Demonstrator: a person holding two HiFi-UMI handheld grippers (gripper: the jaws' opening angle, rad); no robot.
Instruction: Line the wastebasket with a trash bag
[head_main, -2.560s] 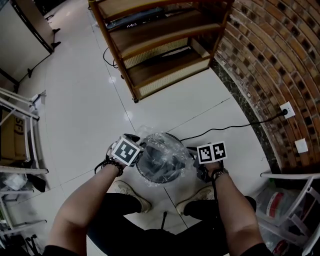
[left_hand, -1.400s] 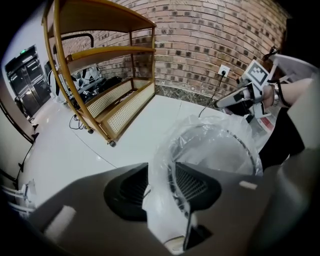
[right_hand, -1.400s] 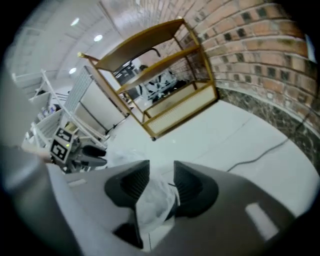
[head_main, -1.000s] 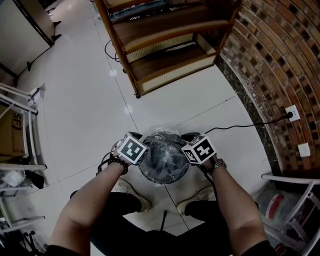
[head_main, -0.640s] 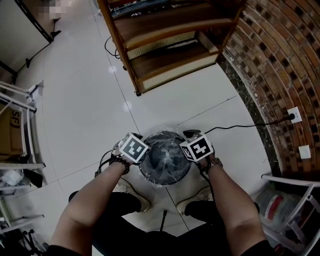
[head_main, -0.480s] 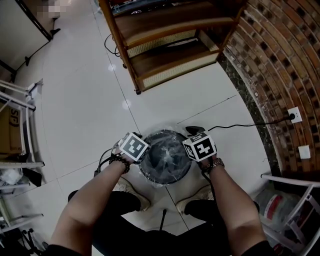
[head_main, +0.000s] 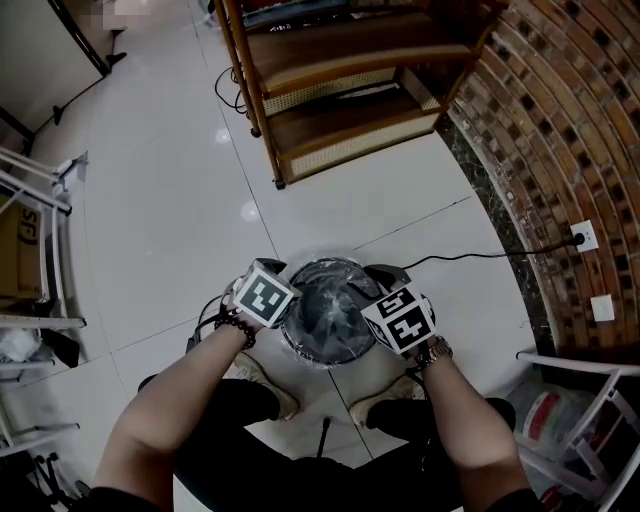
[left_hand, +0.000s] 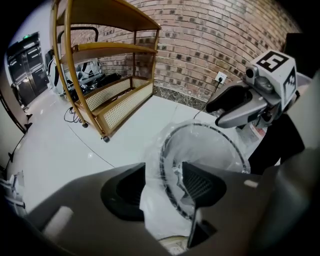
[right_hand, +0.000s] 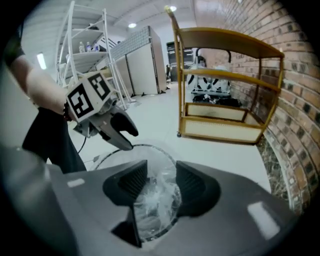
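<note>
Left gripper (left_hand: 164, 171), just opened wide, straddles trash bag (left_hand: 159, 216) and wastebasket rim (left_hand: 170, 195); right gripper (right_hand: 161, 172) half-open, empty, above

The wastebasket (head_main: 325, 362) stands on the tiled floor (head_main: 160, 200). The trash bag (head_main: 335, 300) sits inside it and is folded out over its rim. Just before it, toward the person, are a left shoe (head_main: 268, 390) and a right shoe (head_main: 385, 402). Behind it stands a wooden shelf unit (head_main: 340, 90). Right of it runs the brick wall (head_main: 570, 130), where a cable (head_main: 470, 255) leads from a wall socket (head_main: 582, 236) toward the wastebasket's right side. Well to its left stands a tubular rack (head_main: 52, 260).
</note>
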